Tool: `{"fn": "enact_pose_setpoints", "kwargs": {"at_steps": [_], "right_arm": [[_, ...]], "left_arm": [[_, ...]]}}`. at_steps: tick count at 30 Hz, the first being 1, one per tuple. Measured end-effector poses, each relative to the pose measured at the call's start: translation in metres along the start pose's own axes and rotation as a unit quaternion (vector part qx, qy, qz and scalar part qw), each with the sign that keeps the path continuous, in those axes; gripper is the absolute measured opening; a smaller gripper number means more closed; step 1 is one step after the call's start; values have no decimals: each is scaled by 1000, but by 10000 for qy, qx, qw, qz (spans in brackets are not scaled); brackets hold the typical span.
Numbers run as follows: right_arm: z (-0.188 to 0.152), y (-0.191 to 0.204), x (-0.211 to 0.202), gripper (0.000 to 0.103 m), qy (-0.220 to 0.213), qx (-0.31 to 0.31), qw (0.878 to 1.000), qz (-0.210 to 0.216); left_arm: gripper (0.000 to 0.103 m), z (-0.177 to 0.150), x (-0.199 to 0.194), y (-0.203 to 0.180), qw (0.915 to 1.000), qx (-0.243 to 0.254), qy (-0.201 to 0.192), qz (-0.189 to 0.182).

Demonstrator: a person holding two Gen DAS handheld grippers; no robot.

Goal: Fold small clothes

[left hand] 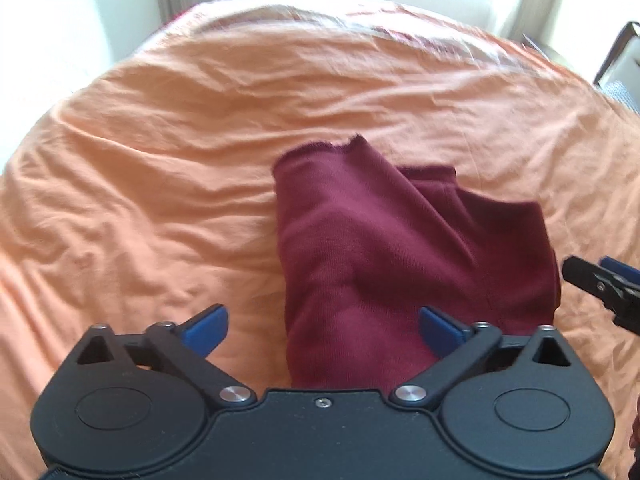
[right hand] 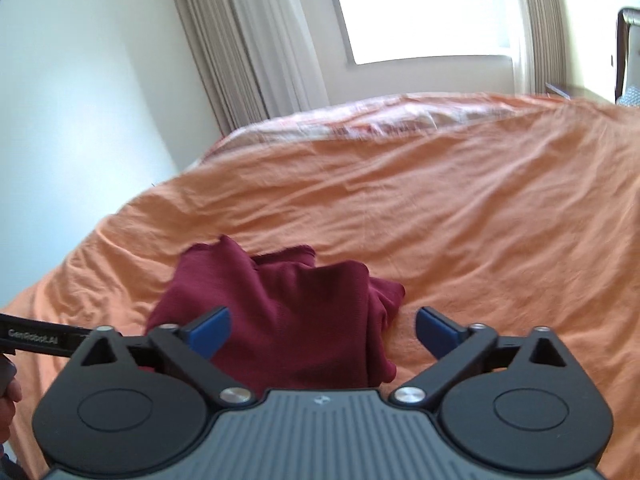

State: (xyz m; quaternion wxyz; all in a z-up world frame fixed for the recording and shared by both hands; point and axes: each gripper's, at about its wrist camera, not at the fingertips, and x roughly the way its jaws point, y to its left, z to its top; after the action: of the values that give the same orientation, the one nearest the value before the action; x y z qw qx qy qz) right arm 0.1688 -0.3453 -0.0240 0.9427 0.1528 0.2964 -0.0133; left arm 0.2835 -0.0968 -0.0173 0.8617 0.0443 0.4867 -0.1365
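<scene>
Gaping wide, the left claw (left hand: 324, 330) hung over the near end of the maroon garment (left hand: 400, 256) with nothing between its blue pads (left hand: 208, 330); the cloth lay below the gap, not pinched. The right claw (right hand: 323, 330) stood just as wide and as empty, its pads clear of the fabric beneath. With both sets of jaws spread and the cloth lying loose, this looked like a release after a fold, the garment left to settle under its own weight.

The garment rested on the orange bedsheet (left hand: 160, 160), gathered into a rough, lumpy bundle rather than a flat rectangle. One layer lay over another, a frayed edge stuck up at the far end, and a flap spread out to the right in the left wrist view. It sat close to the near edge of the bed, likely so that both claws could reach it without stretching.

In the left wrist view the right claw's tip showed at the right edge, beside the bundle and apart from it. Beyond the bed stood pale curtains (right hand: 248, 40) and a bright window (right hand: 420, 8). The fold seemed unfinished: the layers would want squaring and flattening.
</scene>
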Motion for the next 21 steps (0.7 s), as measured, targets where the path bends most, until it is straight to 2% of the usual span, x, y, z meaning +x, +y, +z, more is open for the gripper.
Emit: {"fn": "enact_pose_setpoints", "kwargs": {"at_steps": [6, 12, 21], "right_arm": [[-19, 10, -57, 103, -165, -145, 9991, 352], [-44, 14, -111, 103, -141, -299, 9980, 544], [-88, 21, -169, 103, -89, -307, 9975, 626]], "left_arm": [[102, -35, -48, -2, 9975, -512, -349, 338], [102, -91, -104, -7, 9909, -904, -671, 740], [102, -173, -169, -19, 9835, -926, -988, 1195]]}}
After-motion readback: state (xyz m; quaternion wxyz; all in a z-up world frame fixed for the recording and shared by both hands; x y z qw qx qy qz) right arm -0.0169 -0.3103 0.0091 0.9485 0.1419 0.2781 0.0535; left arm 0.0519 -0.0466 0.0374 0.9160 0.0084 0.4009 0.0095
